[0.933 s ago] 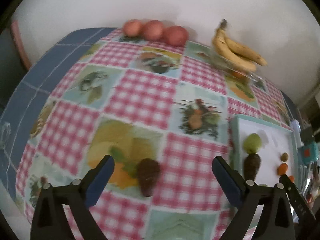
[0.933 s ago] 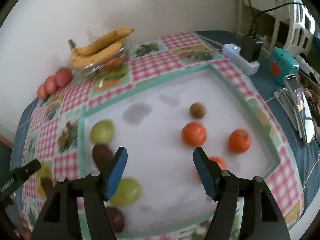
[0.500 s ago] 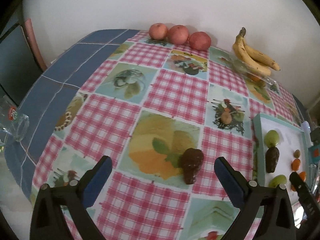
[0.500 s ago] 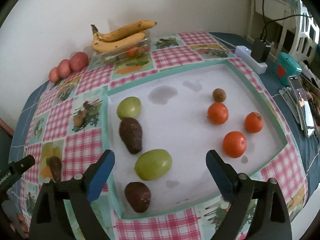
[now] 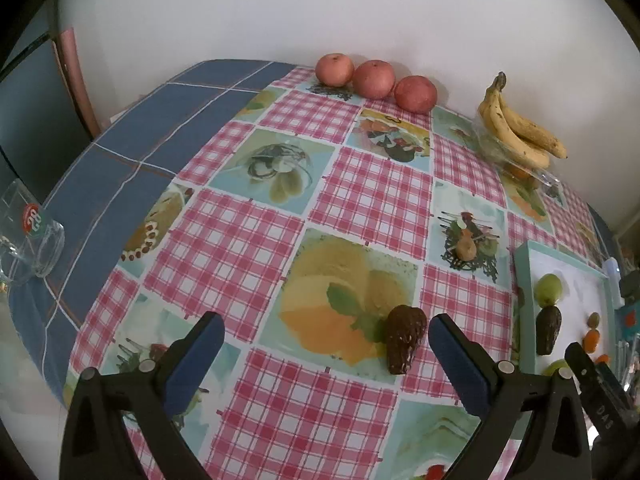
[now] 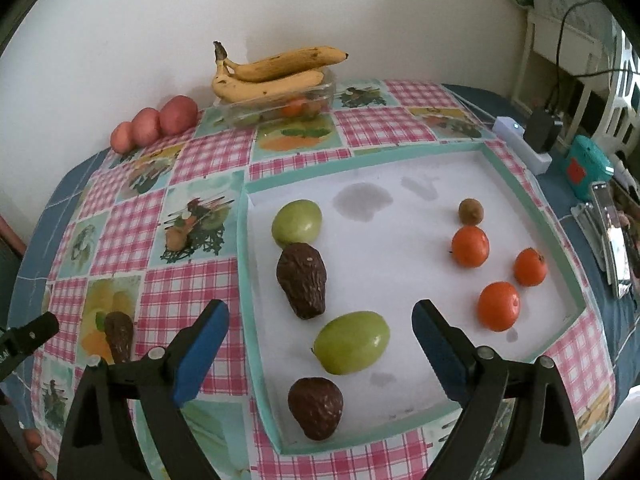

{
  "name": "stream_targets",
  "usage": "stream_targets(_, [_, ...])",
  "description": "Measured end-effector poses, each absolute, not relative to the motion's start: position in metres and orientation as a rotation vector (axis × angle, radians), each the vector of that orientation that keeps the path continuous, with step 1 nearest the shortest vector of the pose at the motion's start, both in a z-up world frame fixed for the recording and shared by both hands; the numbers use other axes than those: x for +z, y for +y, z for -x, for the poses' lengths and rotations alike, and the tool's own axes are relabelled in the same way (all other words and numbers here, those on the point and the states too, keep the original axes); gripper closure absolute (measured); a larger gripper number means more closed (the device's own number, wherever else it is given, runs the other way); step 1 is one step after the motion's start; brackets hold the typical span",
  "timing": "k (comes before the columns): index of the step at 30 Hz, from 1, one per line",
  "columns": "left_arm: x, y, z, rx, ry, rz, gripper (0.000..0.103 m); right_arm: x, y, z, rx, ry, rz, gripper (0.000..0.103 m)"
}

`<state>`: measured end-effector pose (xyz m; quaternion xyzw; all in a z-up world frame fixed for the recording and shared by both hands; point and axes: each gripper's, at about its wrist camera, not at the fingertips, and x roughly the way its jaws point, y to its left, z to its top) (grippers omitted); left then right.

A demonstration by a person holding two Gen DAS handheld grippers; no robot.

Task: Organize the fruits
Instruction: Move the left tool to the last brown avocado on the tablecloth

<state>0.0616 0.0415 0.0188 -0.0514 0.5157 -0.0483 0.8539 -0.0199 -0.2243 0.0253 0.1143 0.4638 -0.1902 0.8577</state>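
Avocado (image 5: 403, 338) lies alone on checked tablecloth (image 5: 248, 236), unobstructed, narrow end toward left gripper (image 5: 326, 354); tray (image 6: 243, 264) beside it. Left and right gripper (image 6: 320, 340) gape wide, empty.

A tabletop (image 5: 120, 184) in blue cloth carries a checked pink-and-white oilcloth (image 5: 360, 196) printed with food pictures, pushed up against a plain white wall (image 5: 280, 12). An empty drinking glass (image 5: 30, 236) bearing a red round logo lies on its side at the blue cloth's edge. At the far end, a white power strip (image 6: 520, 142) with a black adapter (image 6: 542, 132) plugged in sits beside a teal box (image 6: 590, 168) marked with a red patch. A cable (image 6: 560, 36) runs up past white furniture (image 6: 560, 52) behind. Near the teal box, shiny metallic items (image 6: 608, 236) lie flat; what they are cannot be told.
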Motion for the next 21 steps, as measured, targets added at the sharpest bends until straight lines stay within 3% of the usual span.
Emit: stream_targets(21, [-0.012, 0.009, -0.065, -0.178, 1.149, 0.074, 0.0, 0.014, -0.226, 0.019, -0.38, 1.047, -0.255, 0.01])
